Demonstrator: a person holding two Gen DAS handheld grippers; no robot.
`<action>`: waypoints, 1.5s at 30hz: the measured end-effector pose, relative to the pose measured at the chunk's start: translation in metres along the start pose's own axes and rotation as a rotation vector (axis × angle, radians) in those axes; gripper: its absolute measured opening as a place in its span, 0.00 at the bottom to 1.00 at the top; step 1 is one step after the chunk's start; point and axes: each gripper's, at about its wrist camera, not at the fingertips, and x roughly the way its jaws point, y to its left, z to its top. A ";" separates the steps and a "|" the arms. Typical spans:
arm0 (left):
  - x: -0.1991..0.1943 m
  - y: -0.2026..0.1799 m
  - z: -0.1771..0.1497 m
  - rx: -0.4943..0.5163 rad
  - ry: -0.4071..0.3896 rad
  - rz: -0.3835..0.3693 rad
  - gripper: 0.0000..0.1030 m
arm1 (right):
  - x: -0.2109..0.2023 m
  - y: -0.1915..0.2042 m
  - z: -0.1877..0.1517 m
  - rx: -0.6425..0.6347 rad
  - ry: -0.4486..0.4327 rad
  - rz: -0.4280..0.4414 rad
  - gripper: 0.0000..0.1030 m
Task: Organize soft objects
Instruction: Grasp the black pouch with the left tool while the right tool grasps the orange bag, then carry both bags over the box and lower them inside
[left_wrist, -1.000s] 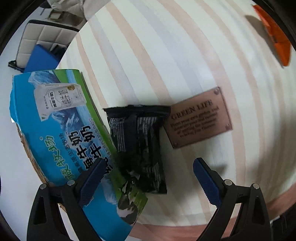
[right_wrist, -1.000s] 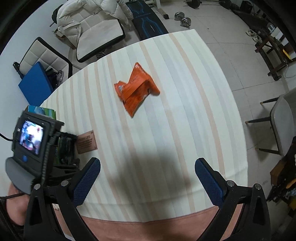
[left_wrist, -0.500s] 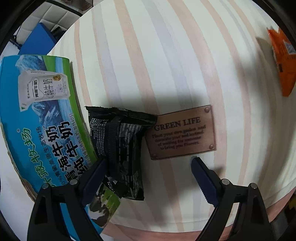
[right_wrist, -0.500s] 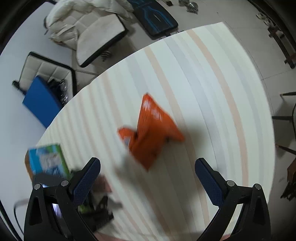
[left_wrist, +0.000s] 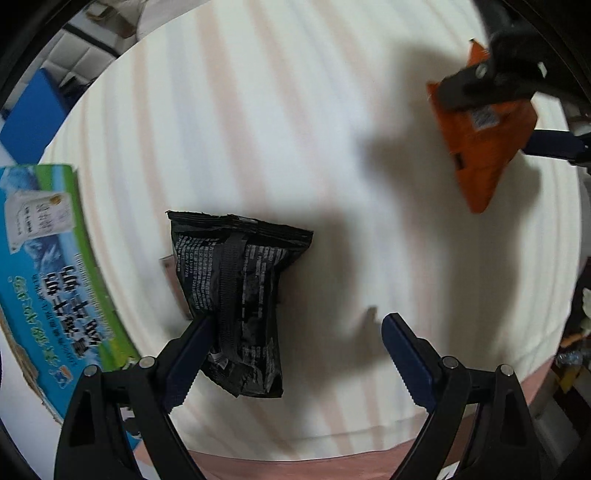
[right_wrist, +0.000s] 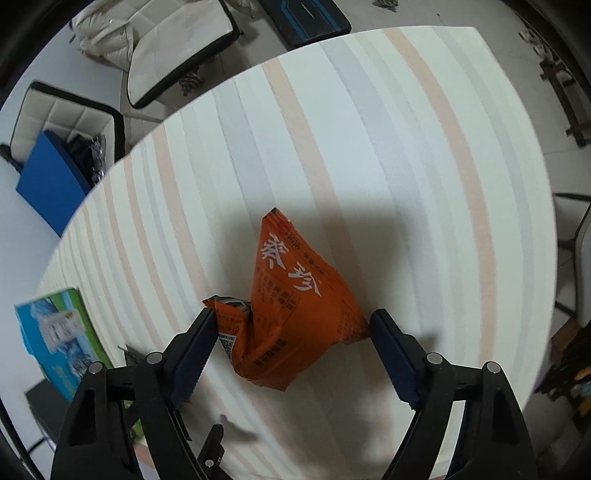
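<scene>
Two snack packs and one carton — we judge the sorting barely begun. Our left gripper (left_wrist: 295, 332) hangs over the black packet (left_wrist: 236, 306), its fingers spread wide; the left finger (left_wrist: 188, 354) overlaps the packet's edge while the other stands well clear, so nothing is clamped. The packet lies flat on the striped surface (left_wrist: 295, 129), just beside the blue-and-green milk carton (left_wrist: 48, 273), covering most of a small brown plaque (left_wrist: 168, 266).

Across the surface, our right gripper (right_wrist: 291, 343) brackets the orange packet (right_wrist: 291, 314) — fingers apart, one at each side of the crumpled bag, close to or just touching it, not yet squeezing. The bag sits on the surface, well apart from the carton (right_wrist: 55, 332).

As for containers, the carton is the only candidate in view; we see its printed side alone and cannot tell whether it is open or what, if anything, is inside. Both packets remain to be lifted and placed.
</scene>
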 end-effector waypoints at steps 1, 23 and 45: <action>0.002 -0.006 -0.001 0.008 0.000 -0.003 0.90 | 0.001 0.000 -0.002 -0.017 0.009 -0.015 0.82; 0.042 0.033 -0.043 -0.098 0.022 -0.064 0.70 | 0.013 -0.015 -0.045 -0.118 0.076 -0.042 0.59; 0.042 0.049 -0.083 -0.110 -0.008 -0.229 0.38 | 0.014 0.035 -0.094 -0.230 0.017 -0.133 0.48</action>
